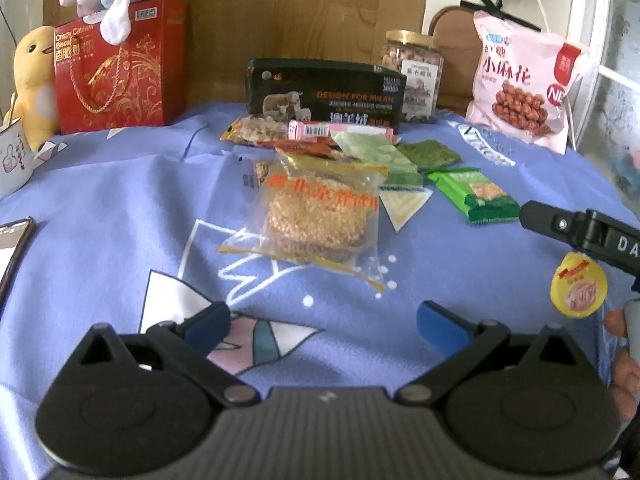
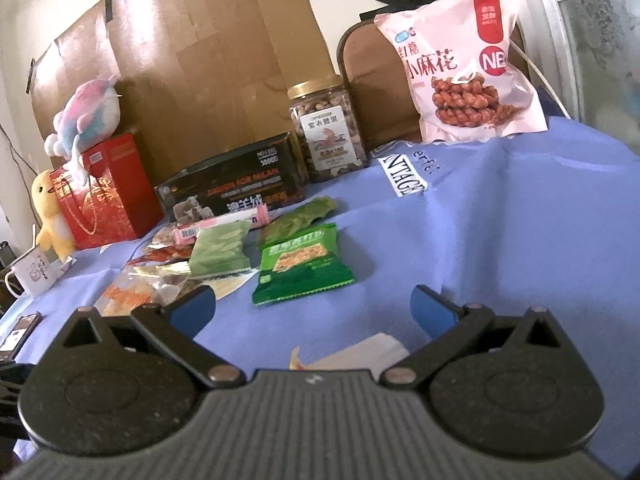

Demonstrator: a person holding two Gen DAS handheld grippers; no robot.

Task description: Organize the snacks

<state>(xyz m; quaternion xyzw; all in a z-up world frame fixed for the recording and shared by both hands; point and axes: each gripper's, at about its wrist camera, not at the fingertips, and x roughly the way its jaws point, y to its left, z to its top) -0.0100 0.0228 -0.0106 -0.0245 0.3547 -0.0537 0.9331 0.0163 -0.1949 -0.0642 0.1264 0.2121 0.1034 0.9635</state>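
The clear rice-cake pack [image 1: 316, 216] lies flat on the blue cloth [image 1: 120, 200], straight ahead of the left gripper [image 1: 324, 324], long axis running away from it. The green packet [image 2: 304, 266] lies just ahead of the right gripper [image 2: 312, 312]. Both grippers hang released, empty. Each hand looks nearer its own pack.

Soft daylight comes in from the window side at right, washing the pink snack bag [image 2: 460, 64] pale; both views are slightly hazy, fisheye-bent at the edges, corners dark.
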